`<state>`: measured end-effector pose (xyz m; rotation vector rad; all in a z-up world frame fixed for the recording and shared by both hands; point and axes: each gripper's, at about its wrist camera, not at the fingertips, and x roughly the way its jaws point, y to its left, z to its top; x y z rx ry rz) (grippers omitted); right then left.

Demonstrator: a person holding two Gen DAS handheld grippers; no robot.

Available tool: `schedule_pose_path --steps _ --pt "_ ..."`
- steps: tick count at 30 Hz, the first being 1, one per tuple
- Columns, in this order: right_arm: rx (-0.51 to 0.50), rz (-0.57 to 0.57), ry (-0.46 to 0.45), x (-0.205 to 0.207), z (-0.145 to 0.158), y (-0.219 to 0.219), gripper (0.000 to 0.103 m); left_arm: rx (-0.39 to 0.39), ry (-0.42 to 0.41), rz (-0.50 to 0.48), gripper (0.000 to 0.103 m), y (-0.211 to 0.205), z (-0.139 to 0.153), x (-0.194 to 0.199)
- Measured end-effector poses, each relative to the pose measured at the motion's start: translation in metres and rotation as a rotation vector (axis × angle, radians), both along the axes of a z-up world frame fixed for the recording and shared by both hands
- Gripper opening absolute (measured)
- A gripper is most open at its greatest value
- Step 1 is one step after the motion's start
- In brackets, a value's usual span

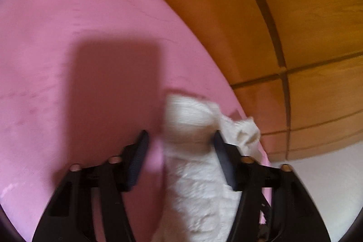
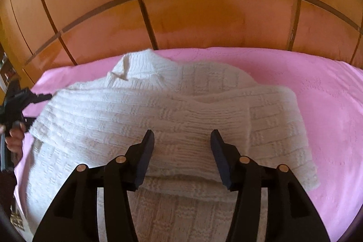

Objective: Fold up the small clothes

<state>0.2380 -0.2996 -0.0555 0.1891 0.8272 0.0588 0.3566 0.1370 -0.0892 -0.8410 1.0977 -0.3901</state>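
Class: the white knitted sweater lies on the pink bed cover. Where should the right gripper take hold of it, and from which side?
Grip the sweater at its folded sleeve edge just ahead of the open right gripper, coming from the near side; that raised layered edge probably gives the fingers something to pinch.

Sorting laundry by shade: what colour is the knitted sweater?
Cream white sweater, with a block-textured knit; clearest in the right wrist view.

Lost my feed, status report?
Left tool open, astride a sleeve. Right tool open over white knitted sweater, partly folded on pink bedspread. Nothing obstructing.
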Motion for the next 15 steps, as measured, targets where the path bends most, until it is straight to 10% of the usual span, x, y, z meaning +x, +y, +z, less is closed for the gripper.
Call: schedule_pose_path --steps 2,5,8,10,15 --pt "-0.013 0.006 0.001 0.001 0.0 0.002 0.055 0.028 -0.037 -0.025 0.013 -0.007 0.006 0.002" --pt "-0.068 0.004 0.03 0.004 -0.008 0.008 0.061 0.139 -0.206 -0.051 0.01 -0.026 0.038 -0.013" --pt "-0.124 -0.013 0.021 0.006 -0.018 0.014 0.061 0.428 -0.274 -0.055 0.01 -0.05 0.05 -0.024" --pt "-0.156 -0.025 0.008 0.005 -0.021 0.019 0.062 0.666 -0.179 -0.072 0.015 -0.069 0.03 -0.014" --pt "-0.119 -0.034 0.007 0.002 -0.018 0.013 0.062 0.729 -0.194 0.066 0.023 -0.073 0.041 -0.035"
